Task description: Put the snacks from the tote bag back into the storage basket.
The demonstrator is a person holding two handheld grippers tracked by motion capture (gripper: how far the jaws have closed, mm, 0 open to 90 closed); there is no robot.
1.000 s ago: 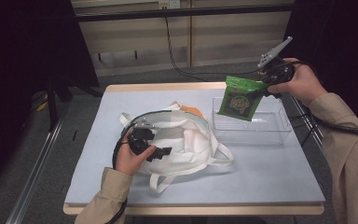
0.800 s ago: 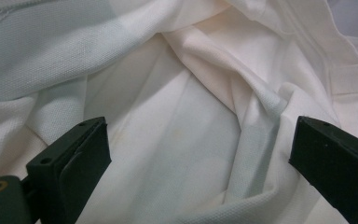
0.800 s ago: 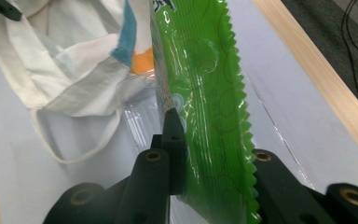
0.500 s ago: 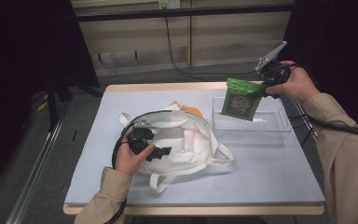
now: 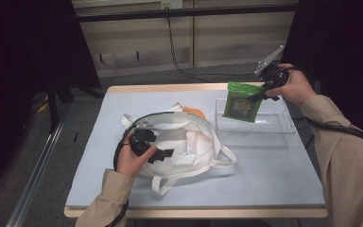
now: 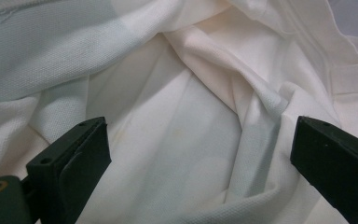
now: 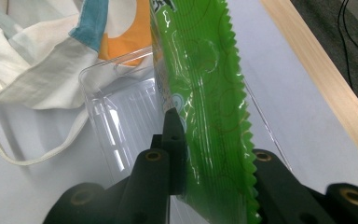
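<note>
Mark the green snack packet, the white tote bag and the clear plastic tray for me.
green snack packet [image 5: 241, 103], high view, on the middle of its printed front.
white tote bag [image 5: 194, 146], high view, on the cloth of its body.
clear plastic tray [image 5: 264, 126], high view, on its bare floor beside the packet.

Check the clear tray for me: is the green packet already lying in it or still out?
Out. The green packet hangs upright over the clear tray, its top edge clamped in the right gripper.
</note>
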